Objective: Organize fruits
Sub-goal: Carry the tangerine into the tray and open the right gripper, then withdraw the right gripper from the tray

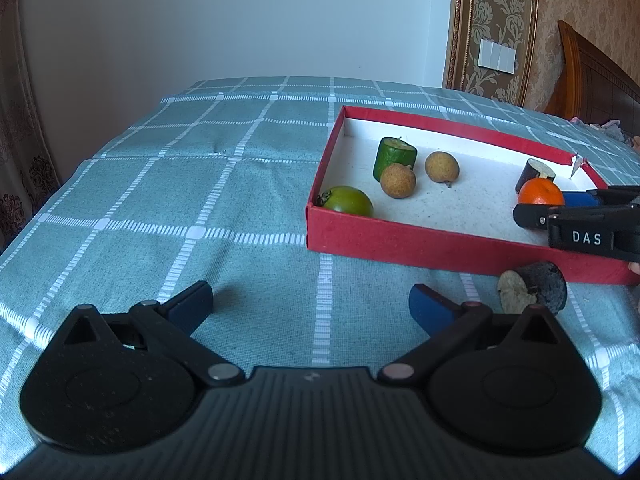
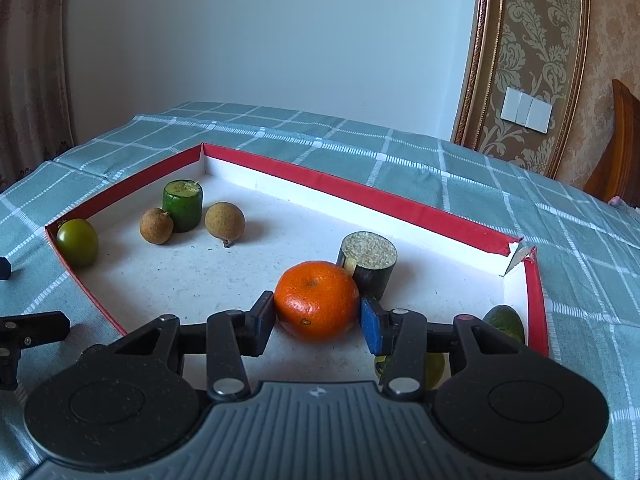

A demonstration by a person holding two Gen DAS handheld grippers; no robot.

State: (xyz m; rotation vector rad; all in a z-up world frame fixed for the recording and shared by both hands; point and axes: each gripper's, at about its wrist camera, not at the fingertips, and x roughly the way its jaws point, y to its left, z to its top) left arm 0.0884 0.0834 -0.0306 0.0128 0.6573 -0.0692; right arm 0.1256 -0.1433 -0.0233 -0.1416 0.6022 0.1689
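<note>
Here the right gripper (image 2: 318, 318) clasps the orange (image 2: 316, 300) (avocado (image 2: 505, 320) half-hidden); left gripper (image 1: 311, 306) gapes.

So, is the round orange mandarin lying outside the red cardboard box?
No, the round orange mandarin sits inside the red cardboard box, between the right gripper fingers.

Between my right gripper (image 2: 318, 320)'s matt blue pads I see a glossy, finely dimpled tangerine (image 2: 316, 300), and just beyond it a dark cylinder (image 2: 370, 266) with a grainy cut top. Ahead to the left, two longans (image 2: 156, 226) look rough and dull, the green tomato (image 2: 77, 242) smooth and shiny. The red box (image 2: 360, 192) looks like matt cardboard on a woven checked cloth (image 2: 400, 148).
</note>
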